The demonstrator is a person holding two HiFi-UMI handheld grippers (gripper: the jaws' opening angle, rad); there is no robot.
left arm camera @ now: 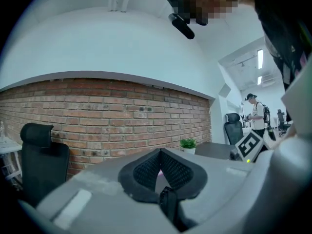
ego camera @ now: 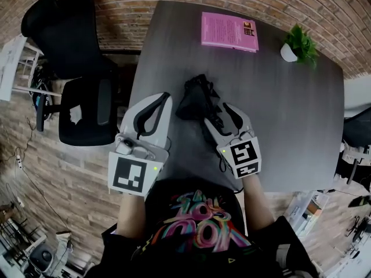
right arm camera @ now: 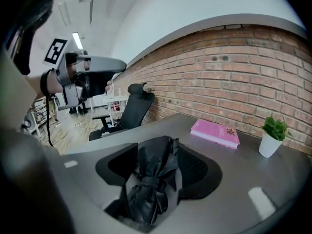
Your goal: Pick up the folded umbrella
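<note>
At the near edge of a dark grey table (ego camera: 278, 114), seen from above my head, my two arms reach forward, each holding a white tool with a black-and-white marker cube on its back. My left tool (ego camera: 166, 97) hovers by the table's left edge. In the left gripper view its jaws are clenched, the ribbed black pads meeting at their tips with nothing between them.

My right tool (ego camera: 217, 113) sits just right of it, angled down at the table. In the right gripper view its jaws are spread apart. The folded umbrella (right arm camera: 153, 179) lies lengthwise in the gap, and the left pad is clear of it. I cannot tell whether the right pad brushes the fabric, but nothing is squeezed.

The folded umbrella (ego camera: 194, 100) is black and loosely bunched, with a strap cinching its middle. It rests on the table near the centre, its near end between the right tool's jaws and its far end pointing away from me.

Further back, well apart from the umbrella, a pink book (ego camera: 229, 32) lies flat near the table's far edge. To its right a small green potted plant (ego camera: 298, 44) in a white pot stands at the far right corner.

Off the table to the left stands a black office chair (ego camera: 81, 97). Beyond everything runs a red brick wall (right arm camera: 234, 72).
</note>
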